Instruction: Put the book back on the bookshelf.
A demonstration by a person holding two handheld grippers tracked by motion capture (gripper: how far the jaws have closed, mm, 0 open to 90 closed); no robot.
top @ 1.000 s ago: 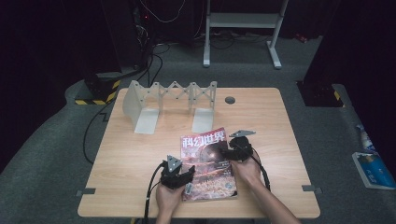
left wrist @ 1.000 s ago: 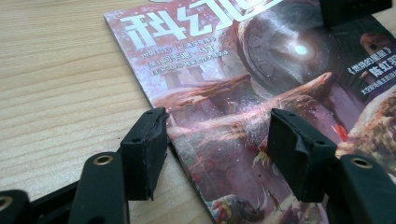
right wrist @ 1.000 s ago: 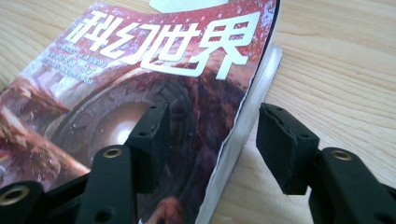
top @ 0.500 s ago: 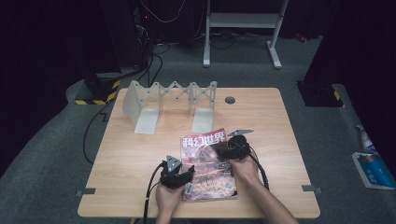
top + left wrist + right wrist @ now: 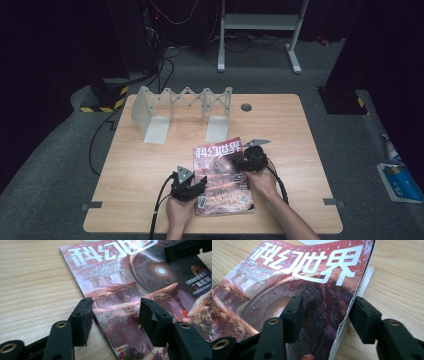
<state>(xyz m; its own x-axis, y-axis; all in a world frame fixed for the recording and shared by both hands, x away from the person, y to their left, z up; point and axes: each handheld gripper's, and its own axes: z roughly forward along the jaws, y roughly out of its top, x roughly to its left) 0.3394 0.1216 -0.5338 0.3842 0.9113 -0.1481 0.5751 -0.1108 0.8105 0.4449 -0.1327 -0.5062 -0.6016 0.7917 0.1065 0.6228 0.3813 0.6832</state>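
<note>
Straddling magazine [image 5: 220, 175] edges, both tongs low.

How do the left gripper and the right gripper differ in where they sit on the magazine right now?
The left gripper straddles the magazine's spine edge near its lower end; the right gripper straddles the opposite, open edge farther up, where the cover lifts slightly. In the high view, the left gripper lies nearer the person and the right gripper farther. Both have jaws open around an edge, and both have just been closing.
</note>
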